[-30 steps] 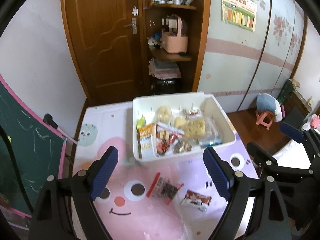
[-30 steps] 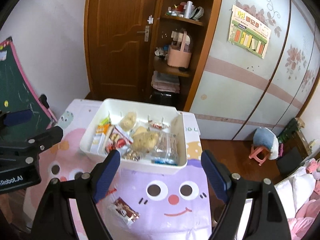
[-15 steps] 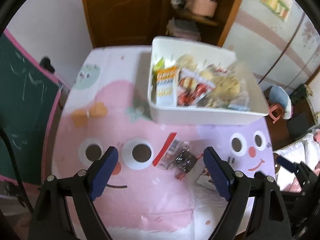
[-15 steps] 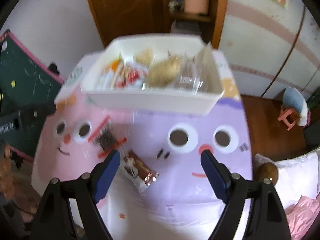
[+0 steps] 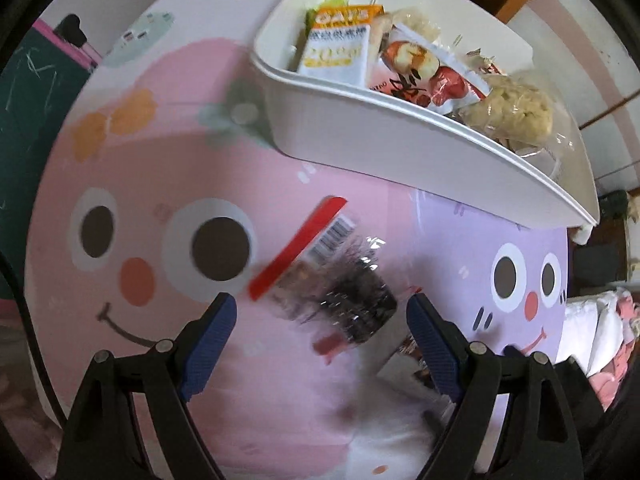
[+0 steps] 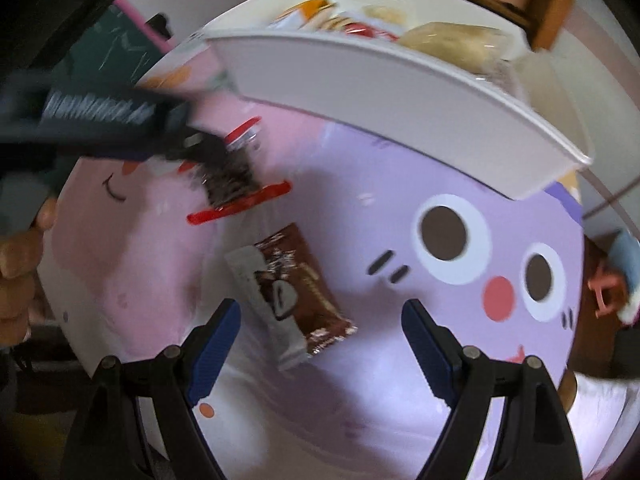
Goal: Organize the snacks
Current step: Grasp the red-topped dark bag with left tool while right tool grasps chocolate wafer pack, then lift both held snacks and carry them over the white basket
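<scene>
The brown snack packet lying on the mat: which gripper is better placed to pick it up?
Probably right. The right gripper is open directly over the brown snack packet; the left gripper is open over the red-edged bag.

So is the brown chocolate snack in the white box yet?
Out. The brown chocolate snack lies flat on the cartoon mat, on the near side of the white box, apart from it.

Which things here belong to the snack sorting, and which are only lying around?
For the job: white bin; red-edged clear packet; brown chocolate packet; left claw; right claw.

Only around: cartoon table mat; green chalkboard; pink stool.
</scene>
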A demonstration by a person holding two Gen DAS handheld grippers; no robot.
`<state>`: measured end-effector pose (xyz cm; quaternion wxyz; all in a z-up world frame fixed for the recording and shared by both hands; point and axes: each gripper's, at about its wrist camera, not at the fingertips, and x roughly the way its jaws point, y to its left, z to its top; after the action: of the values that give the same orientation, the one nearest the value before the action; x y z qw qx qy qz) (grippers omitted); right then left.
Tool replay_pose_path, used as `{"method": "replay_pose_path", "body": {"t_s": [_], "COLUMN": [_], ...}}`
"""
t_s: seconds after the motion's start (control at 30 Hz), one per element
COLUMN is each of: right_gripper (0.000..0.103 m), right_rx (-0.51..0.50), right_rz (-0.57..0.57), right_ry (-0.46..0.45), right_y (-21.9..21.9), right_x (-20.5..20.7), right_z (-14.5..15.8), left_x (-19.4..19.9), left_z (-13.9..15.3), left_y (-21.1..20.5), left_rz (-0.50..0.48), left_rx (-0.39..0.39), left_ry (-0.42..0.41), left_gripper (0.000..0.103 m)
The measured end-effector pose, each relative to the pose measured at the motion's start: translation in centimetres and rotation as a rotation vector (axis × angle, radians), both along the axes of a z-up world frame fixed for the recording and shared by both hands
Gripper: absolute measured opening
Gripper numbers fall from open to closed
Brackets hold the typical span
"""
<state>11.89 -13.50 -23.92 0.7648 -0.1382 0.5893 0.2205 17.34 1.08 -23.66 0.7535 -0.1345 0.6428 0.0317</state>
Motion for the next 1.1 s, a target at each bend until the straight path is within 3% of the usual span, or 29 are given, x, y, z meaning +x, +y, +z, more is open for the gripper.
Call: {"method": "replay_pose_path", "body": {"t_s": [0.2,0.3,0.43,0.63,0.77,0.93,1.1], "right_gripper": [0.081,0.066,0.046,0.039,0.038,0.036,0.034], "right_rx": [-0.019,-0.041,-0.06,-0.054,-0.044,-0.039,-0.026], "right_rz": [0.109,0.165,0.21,0.219,0.22,0.212,0.16], "right_ry": [0.005,0.008,0.003,0.005,0.011,0.012,0.032], "right_y": [1.3,2.1,3.1,3.4,3.5,3.5,2.5], "right_x": [-0.4,-0.9,-1.7,-2.3,-3.0,-3.7,-3.1], "right_z": [-1.1,-1.7,-2.3,-2.1,-2.0,-2.0,-1.8], "left_x": [1.4,1.6,1.8,1.4,1.2,1.1,0.5], "left_z": [-2.0,-3.4,-3.9,-4.6,-5.0,-4.6,-3.6], "left_y": [-1.3,-1.3,-1.8,-2.4,-2.8,-3.5,-5.1], "left_rz": [0.063,0.133,0.164,0.203,0.2,0.158,0.064], "left_rx": [-0.001,-0.003,0.025,0.075,0.094,0.099,0.09], "left_ry": [0.058,0.114,0.128,0.214,0.222,0.199,0.15], "left_gripper": [0.086,0.086,0.086,0.086,0.086,0.069,0.044]}}
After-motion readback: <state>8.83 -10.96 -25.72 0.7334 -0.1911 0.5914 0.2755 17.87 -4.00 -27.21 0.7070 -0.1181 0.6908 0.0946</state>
